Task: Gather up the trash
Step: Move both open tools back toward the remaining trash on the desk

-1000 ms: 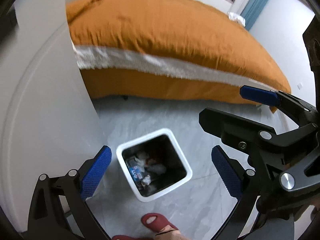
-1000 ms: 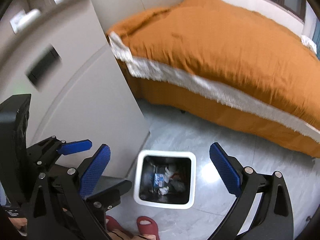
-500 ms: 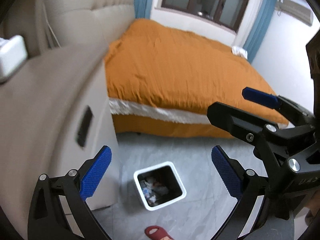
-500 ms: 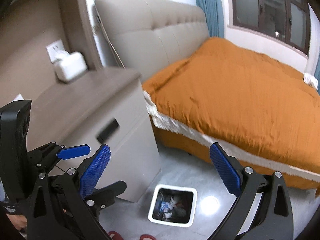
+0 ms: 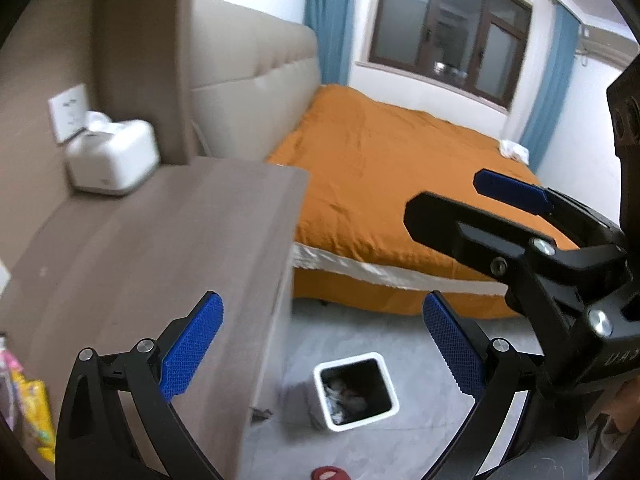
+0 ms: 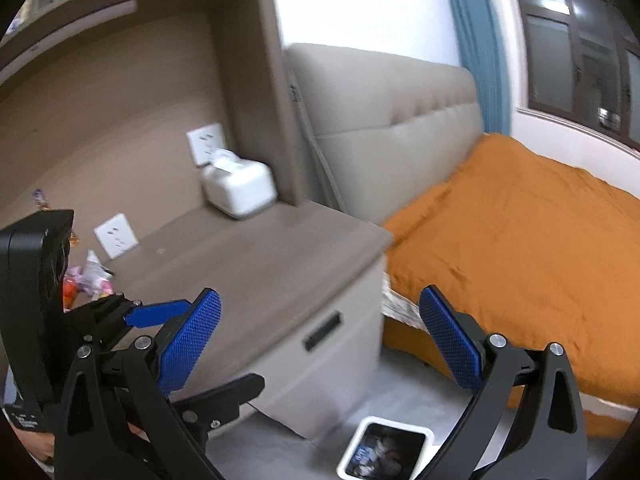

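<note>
Both jaws are gaping wide, gripping nothing: the left gripper (image 5: 320,344) and the right gripper (image 6: 320,344) are hovering above the nightstand (image 6: 256,264). The wrappers (image 6: 90,276) are lying at the nightstand's far left, near the wall (blurred, so their number is unclear). The bin (image 5: 356,394) is standing on the floor just beside the nightstand's front. Approaching the wrappers low and pinching one crinkled edge looks wisest, since thin foil slips.

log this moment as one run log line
left tongs: open, empty | right tongs: open, empty | trash bin: floor by nightstand, holds trash | wrappers: on nightstand
</note>
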A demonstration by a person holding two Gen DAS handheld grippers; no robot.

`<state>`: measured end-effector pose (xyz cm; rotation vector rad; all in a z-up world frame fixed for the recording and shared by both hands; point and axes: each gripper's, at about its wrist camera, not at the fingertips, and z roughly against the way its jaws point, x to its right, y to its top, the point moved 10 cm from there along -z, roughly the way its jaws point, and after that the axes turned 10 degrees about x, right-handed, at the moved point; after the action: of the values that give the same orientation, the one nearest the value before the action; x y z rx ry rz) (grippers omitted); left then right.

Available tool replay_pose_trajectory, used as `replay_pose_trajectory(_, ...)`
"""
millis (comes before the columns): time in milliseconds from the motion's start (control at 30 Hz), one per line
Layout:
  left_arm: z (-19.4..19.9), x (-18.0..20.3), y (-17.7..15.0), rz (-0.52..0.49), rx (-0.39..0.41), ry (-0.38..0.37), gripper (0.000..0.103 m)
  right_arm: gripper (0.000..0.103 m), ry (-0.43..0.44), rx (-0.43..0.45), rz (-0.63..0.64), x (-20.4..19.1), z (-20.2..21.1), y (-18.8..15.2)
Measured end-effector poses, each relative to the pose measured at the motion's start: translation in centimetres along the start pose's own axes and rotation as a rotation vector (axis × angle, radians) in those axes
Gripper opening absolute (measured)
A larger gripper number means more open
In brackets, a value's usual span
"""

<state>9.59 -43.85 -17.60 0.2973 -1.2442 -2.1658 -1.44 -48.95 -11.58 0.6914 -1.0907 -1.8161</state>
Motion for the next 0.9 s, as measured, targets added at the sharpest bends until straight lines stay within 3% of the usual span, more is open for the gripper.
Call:
replay_pose_trajectory(433,7.3,-8.9,1.4,0.055,0.063,0.222,0.098,0.099,0.234,0.018,0.069,-11.4,-2.8,2.7)
replay_pose_trajectory(900,18.2,-24.4,-4.0,0.249,0.075,0.543,0.098,0.099,0.502,-0.055,0.187,-27.7,-5.7,0.9)
